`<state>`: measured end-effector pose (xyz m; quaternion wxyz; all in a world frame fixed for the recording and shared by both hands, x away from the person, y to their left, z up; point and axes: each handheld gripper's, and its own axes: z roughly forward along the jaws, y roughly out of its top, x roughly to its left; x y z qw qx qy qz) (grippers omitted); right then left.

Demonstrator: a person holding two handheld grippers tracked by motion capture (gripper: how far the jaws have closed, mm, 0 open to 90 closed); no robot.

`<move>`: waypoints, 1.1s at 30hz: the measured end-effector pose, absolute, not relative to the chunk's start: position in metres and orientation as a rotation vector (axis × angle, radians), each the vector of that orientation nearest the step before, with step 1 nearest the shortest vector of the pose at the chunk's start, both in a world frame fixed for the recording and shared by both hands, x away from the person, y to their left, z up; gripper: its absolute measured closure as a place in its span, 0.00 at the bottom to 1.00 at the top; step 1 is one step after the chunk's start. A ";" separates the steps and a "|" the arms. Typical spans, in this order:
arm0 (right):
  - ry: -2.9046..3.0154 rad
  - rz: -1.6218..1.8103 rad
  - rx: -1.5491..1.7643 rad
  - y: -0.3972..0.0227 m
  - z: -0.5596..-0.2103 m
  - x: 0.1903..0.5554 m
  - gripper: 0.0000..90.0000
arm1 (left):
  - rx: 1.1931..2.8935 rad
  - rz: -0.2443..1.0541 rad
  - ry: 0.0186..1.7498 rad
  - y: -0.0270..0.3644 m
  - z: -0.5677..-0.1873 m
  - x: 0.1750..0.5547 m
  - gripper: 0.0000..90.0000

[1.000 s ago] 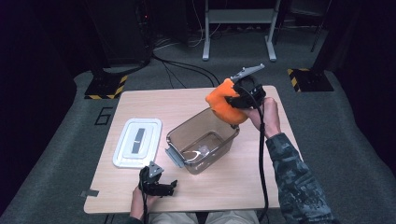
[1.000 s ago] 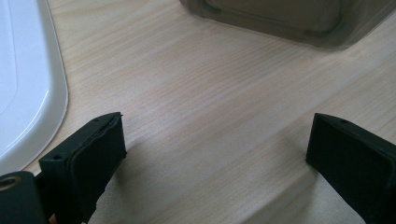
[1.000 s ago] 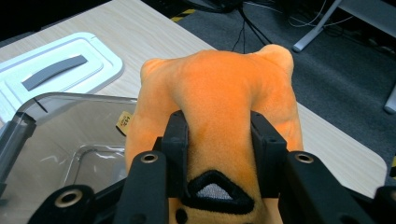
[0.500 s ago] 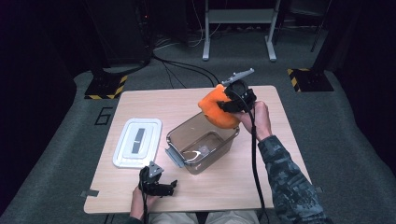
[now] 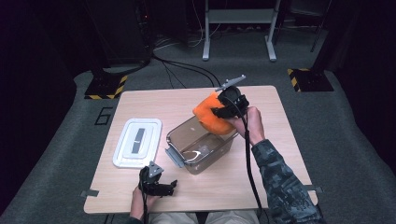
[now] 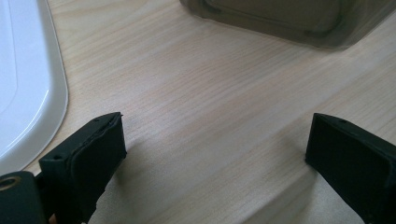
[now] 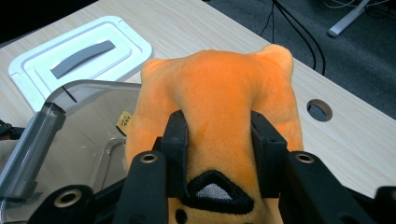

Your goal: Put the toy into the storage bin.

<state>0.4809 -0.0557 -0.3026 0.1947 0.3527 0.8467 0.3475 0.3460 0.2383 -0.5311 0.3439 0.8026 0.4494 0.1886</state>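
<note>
High view: the right tongs (image 5: 219, 112) clamp an orange plush toy (image 5: 209, 116) over the clear bin (image 5: 187, 140); a "6" is marked on the floor. Left gripper view: the left tongs (image 6: 215, 154) gape over the bench (image 6: 201, 84). Right gripper view: the toy's tag (image 7: 124, 122) is unreadable

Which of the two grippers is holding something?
The right gripper: its fingers squeeze the orange plush toy above the clear bin. The left gripper rests open on the table, nothing between its fingers.
</note>
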 end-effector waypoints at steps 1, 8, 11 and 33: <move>2.380 0.964 1.003 -0.055 -0.303 0.480 0.71 | 2.086 0.490 1.168 0.238 -0.531 0.346 0.05; 2.386 0.965 1.007 -0.054 -0.312 0.481 0.71 | 2.082 0.489 1.169 0.238 -0.531 0.346 0.05; 2.395 0.956 1.024 -0.052 -0.314 0.481 0.71 | 2.085 0.489 1.170 0.238 -0.531 0.346 0.05; 2.432 0.979 1.028 -0.053 -0.337 0.492 0.70 | 2.087 0.482 1.160 0.239 -0.531 0.346 0.05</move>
